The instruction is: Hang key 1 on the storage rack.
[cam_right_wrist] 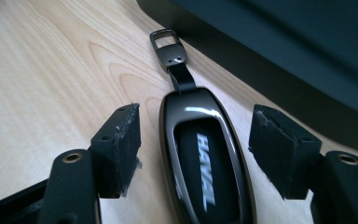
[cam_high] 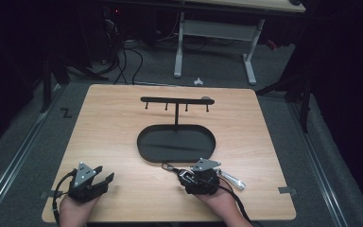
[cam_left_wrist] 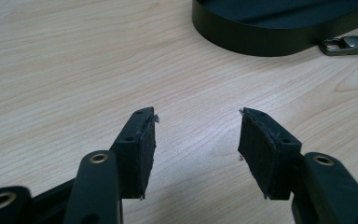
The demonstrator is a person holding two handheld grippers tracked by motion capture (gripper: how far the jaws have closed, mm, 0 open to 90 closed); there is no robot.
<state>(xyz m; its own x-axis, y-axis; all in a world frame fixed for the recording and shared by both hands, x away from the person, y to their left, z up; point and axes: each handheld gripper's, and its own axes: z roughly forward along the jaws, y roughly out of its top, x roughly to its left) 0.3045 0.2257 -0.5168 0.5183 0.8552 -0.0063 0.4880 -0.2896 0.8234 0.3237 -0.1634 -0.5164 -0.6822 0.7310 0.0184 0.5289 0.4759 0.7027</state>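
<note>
Left gripper (cam_left_wrist: 196,135): we see it gaping, empty, over the table (cam_left_wrist: 74,70).
Right gripper (cam_right_wrist: 195,140): we see it spread around the fob (cam_right_wrist: 205,168), beside the tray (cam_right_wrist: 279,60).

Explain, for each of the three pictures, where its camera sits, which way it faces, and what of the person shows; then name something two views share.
High view: above the person's side, facing forward and down on the table; both hands, left tool, right tool.
Left gripper view: on the left tool, facing along open jaws toward the black tray stand.
Right gripper view: on the right tool, jaws either side of the key fob.
Shared: the fob's metal clasp shows in both gripper views.
</note>
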